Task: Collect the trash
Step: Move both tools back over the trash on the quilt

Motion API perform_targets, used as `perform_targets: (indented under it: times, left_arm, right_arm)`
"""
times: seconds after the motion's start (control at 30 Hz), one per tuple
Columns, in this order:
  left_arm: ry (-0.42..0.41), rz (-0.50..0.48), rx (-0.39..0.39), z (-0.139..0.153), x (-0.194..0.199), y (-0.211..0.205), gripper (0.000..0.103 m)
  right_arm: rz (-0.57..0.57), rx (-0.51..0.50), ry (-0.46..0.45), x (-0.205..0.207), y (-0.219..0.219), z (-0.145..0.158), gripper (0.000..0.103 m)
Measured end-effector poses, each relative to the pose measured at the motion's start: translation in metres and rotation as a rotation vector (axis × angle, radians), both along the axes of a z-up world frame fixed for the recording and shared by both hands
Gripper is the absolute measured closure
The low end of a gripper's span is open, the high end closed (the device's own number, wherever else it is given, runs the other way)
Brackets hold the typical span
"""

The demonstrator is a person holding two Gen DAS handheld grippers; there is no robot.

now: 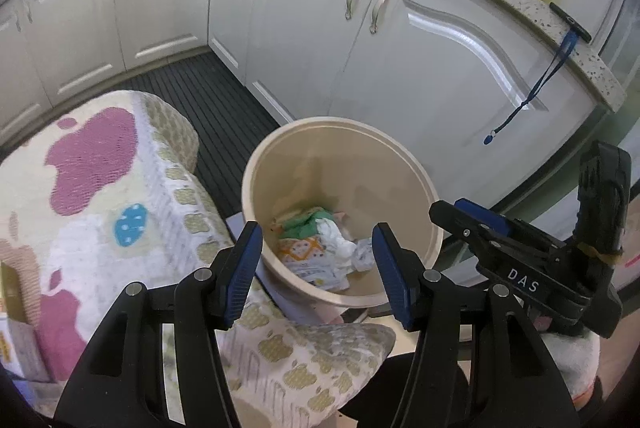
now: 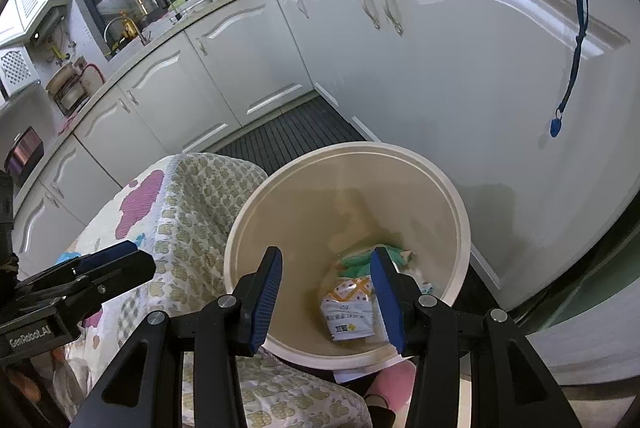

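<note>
Your left tool (image 1: 318,268) and right tool (image 2: 326,298) both stand partly open and empty. Both hover over the round beige plastic bin (image 1: 256,183), with crumpled wrappers (image 1: 316,248) at its bottom.

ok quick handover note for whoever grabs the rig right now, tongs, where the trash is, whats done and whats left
Left tongs: open, nothing between them, held above the bin.
Right tongs: open, empty, also above the bin.
Beige trash bin: on the floor by the white cabinets, beside the patterned cloth-covered seat.
Done: wrappers, a green packet and crumpled tissue lie at the bottom of the bin.
Left: no loose trash shows in either view, so look around for more before stopping.
</note>
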State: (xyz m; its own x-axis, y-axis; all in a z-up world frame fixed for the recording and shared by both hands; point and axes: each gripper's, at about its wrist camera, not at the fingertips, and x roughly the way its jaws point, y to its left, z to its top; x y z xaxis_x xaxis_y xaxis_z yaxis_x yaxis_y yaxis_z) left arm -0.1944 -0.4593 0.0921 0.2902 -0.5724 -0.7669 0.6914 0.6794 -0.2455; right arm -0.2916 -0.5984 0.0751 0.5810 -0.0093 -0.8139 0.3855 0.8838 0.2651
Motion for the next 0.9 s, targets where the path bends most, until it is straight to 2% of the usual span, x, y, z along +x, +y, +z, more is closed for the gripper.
perform_targets:
  times: [0.4, 0.53, 0.9]
  left_arm:
    - [-0.059, 0.084, -0.014, 0.020, -0.011, 0.045, 0.047]
    - [-0.083, 0.104, -0.019, 0.030, -0.017, 0.061, 0.047]
    - [-0.137, 0.213, -0.004, 0.044, -0.026, 0.123, 0.047]
  right_arm:
    - [0.072, -0.012, -0.032, 0.006, 0.041, 0.021, 0.055]
    - [0.097, -0.007, -0.051, 0.007, 0.055, 0.029, 0.046]
    - [0.201, -0.006, -0.085, 0.016, 0.108, 0.044, 0.045]
